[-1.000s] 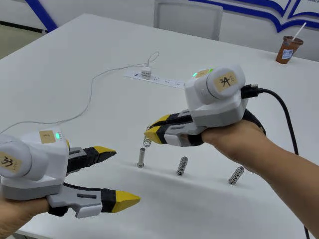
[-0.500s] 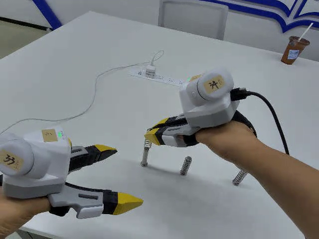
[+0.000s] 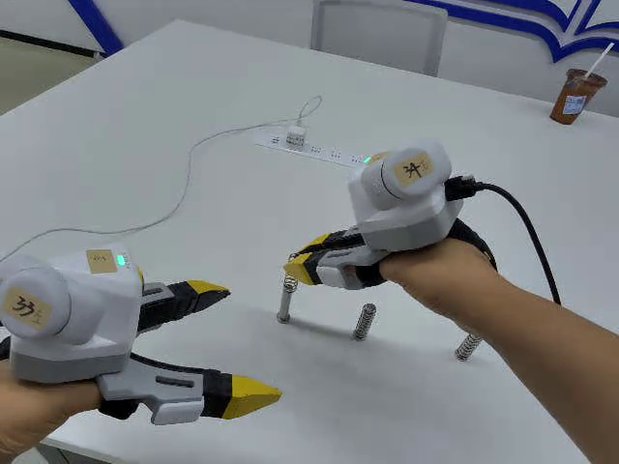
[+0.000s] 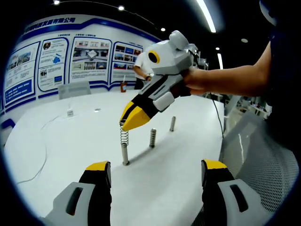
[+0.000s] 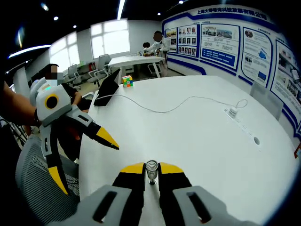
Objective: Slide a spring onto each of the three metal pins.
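At the left of the head view my left gripper (image 3: 242,340) hangs over the near edge of the table (image 3: 116,126), jaws spread wide and grasping nothing. In the left gripper view its 2 yellow tips frame the work from well apart. Just right of it stands the first pin (image 3: 284,307), upright on the table, with a spring (image 3: 289,283) sitting over its top. The spring covers only the upper part, and bare metal shows below it. My right gripper (image 3: 295,269) comes in from the right, clenched on the spring's upper end. In the right gripper view I see the coil end-on, pinched between the 2 jaws. Further right stand 2 more pins, the middle pin (image 3: 364,321) and the right pin (image 3: 468,346), each wearing a spring down its length. Behind the work lies a power strip (image 3: 309,148) with its white cable (image 3: 184,164). A cup (image 3: 571,95) with a straw stands far right, at the back.
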`<move>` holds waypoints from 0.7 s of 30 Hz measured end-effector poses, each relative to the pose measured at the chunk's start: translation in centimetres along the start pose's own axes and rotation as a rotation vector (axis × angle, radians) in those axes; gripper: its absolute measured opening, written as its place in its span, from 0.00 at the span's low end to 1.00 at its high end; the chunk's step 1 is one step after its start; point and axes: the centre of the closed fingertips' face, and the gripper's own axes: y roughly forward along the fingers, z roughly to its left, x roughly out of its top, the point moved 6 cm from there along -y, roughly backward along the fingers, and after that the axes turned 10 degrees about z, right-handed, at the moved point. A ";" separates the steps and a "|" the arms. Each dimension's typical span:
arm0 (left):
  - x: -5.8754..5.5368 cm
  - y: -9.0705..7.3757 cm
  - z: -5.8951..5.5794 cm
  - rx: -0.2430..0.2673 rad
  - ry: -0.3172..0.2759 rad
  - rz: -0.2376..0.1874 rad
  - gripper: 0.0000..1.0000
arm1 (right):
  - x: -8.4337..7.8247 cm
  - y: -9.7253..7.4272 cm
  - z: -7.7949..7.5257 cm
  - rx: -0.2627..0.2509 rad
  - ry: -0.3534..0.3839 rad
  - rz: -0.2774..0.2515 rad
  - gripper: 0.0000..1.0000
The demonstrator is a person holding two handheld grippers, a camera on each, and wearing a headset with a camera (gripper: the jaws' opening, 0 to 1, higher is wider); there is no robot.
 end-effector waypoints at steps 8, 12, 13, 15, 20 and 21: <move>0.0 0.0 0.1 0.002 -0.004 0.002 0.79 | -0.1 0.3 -0.2 0.004 0.005 0.005 0.12; -0.1 0.0 0.1 0.002 -0.004 0.005 0.79 | -0.3 0.5 -0.2 0.007 0.009 0.006 0.12; -0.1 0.1 0.1 0.001 -0.004 0.007 0.79 | -0.4 0.6 -0.2 0.007 0.010 0.008 0.12; -0.2 0.1 0.1 0.000 -0.004 0.010 0.79 | -0.6 0.8 -0.2 0.009 0.011 0.012 0.12; -0.2 0.1 0.1 0.000 -0.005 0.014 0.78 | -0.8 1.1 -0.3 0.012 0.017 0.014 0.12; -0.2 0.2 0.1 -0.001 -0.005 0.015 0.78 | -0.9 1.2 -0.3 0.013 0.019 0.015 0.12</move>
